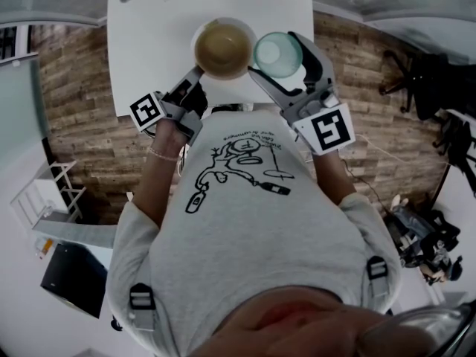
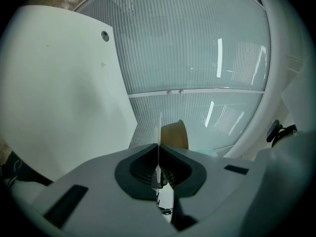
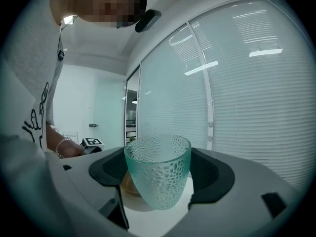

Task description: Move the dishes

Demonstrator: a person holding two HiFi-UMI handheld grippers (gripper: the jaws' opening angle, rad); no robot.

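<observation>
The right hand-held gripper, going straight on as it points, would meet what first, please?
Likely the slatted window wall; holding the glass cup, the right hand-held gripper looks clear above the table.

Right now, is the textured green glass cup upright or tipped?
Upright: the textured green glass cup sits rim-up between the right gripper's jaws, mouth level.

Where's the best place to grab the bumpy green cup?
Around its round wall, about mid-height, coming in level from the side. The cup stands upright with its mouth on top, so jaws on opposite sides hold it steady without tipping. The right gripper grips it this way.
</observation>
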